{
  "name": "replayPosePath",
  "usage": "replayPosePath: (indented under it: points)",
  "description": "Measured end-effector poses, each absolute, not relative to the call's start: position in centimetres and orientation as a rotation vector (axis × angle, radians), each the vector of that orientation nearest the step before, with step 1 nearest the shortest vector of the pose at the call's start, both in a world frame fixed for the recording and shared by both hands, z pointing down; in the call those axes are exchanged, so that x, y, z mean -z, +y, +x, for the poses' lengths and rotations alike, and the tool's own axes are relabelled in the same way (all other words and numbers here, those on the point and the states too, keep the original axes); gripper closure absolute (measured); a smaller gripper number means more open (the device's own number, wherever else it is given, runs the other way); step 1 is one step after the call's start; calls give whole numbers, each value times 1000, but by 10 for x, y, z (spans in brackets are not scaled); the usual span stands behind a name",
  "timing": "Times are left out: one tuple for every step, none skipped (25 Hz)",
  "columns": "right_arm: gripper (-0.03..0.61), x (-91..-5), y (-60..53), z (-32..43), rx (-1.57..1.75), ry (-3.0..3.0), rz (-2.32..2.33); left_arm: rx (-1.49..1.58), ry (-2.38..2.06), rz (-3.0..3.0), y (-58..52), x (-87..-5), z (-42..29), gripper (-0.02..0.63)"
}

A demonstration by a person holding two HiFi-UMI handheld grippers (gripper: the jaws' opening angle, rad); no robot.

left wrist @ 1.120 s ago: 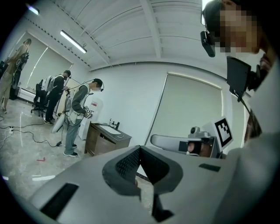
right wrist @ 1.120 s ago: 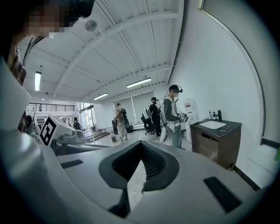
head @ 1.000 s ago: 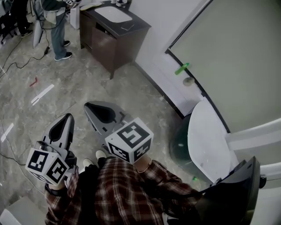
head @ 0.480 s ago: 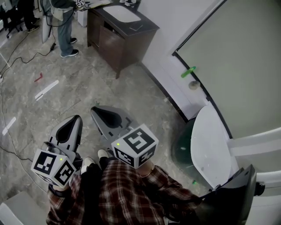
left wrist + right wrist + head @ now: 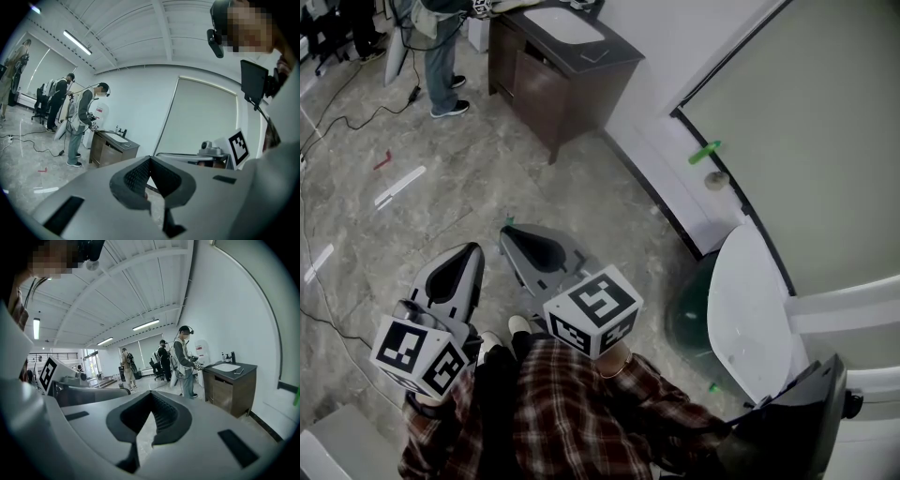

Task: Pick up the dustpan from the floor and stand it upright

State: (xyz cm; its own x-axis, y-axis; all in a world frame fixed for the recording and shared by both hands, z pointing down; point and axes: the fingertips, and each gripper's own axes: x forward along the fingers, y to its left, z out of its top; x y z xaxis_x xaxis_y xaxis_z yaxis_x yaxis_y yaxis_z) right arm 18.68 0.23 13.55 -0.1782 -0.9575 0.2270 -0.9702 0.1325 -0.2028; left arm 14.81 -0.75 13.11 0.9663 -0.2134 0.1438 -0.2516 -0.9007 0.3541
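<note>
In the head view my left gripper (image 5: 469, 255) and right gripper (image 5: 512, 234) are held side by side close in front of the plaid-sleeved person, over the marbled floor (image 5: 422, 225). Both are shut with nothing between their jaws. The left gripper view shows the left gripper (image 5: 150, 160) with its tips meeting, and the right gripper view shows the same of the right gripper (image 5: 151, 395). A black scoop-shaped thing (image 5: 797, 427) stands at the lower right, partly cut off. I cannot tell whether it is the dustpan. Neither gripper is near it.
A white curved panel (image 5: 750, 309) lies over a dark green round thing (image 5: 686, 319) by the wall. A green-handled item (image 5: 705, 150) rests at the wall's foot. A dark cabinet with a sink (image 5: 562, 66) and a standing person (image 5: 441, 56) are beyond. Cables (image 5: 319, 234) trail at left.
The head view has shifted, so floor and cabinet sit slightly lower and further right in the picture. Both grippers stay shut and have hardly moved.
</note>
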Motion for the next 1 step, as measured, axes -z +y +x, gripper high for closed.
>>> replayPosePath:
  points:
    - [568,-137,3,186,-474,-2331,1987,-143,-337,2739,-7,-132,147,603]
